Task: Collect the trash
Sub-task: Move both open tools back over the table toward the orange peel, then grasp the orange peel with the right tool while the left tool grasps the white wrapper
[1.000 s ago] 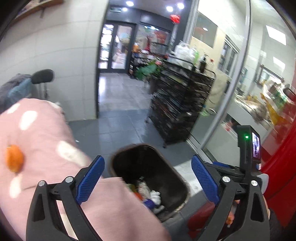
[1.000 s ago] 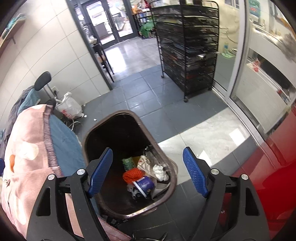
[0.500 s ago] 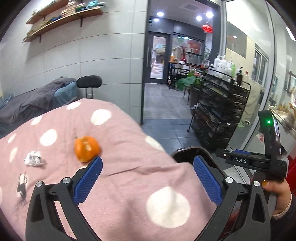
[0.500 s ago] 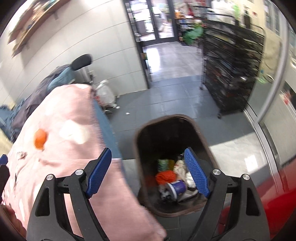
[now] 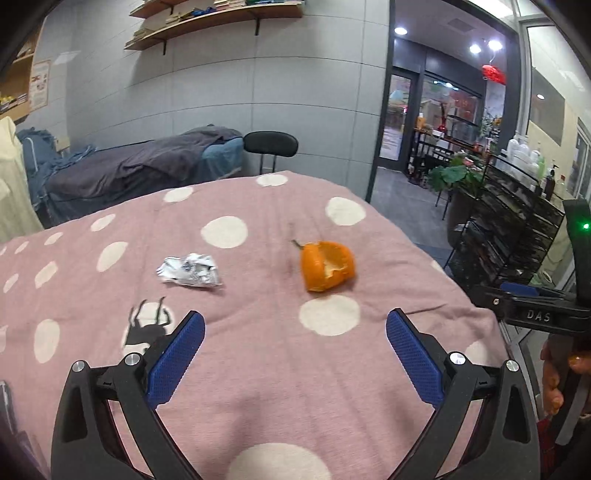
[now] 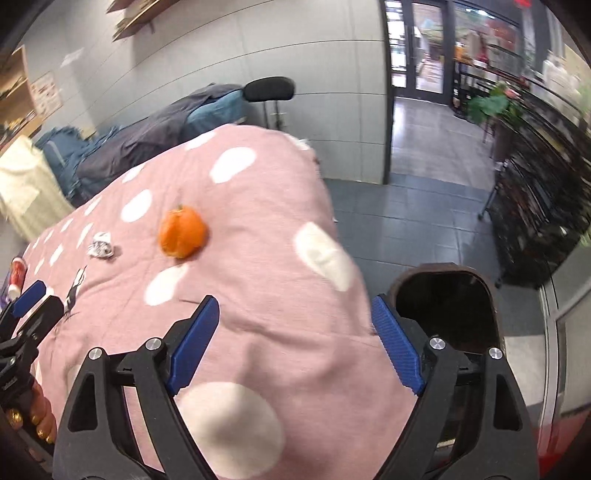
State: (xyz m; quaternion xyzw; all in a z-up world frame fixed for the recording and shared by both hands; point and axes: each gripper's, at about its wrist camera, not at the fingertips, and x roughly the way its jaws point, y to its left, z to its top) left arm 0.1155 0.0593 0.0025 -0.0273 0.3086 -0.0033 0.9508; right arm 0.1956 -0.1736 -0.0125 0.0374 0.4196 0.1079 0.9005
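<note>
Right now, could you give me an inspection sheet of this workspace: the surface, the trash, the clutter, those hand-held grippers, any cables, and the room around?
Surface: pink blanket with white polka dots, lightly wrinkled.
Job's things: orange fruit peel and crumpled white paper wrapper lie apart on the blanket; dark brown trash bin stands on the floor beside it.
Clutter: a small red and white container at the blanket's far edge.
Grippers: left hand-held gripper open, nothing between its blue pads; right hand-held gripper open and empty, its jaws have just been opening.
Cables: nothing seen.
Surroundings: grey tiled wall, wooden shelves, black chair, black wire rack, glass doors.
</note>
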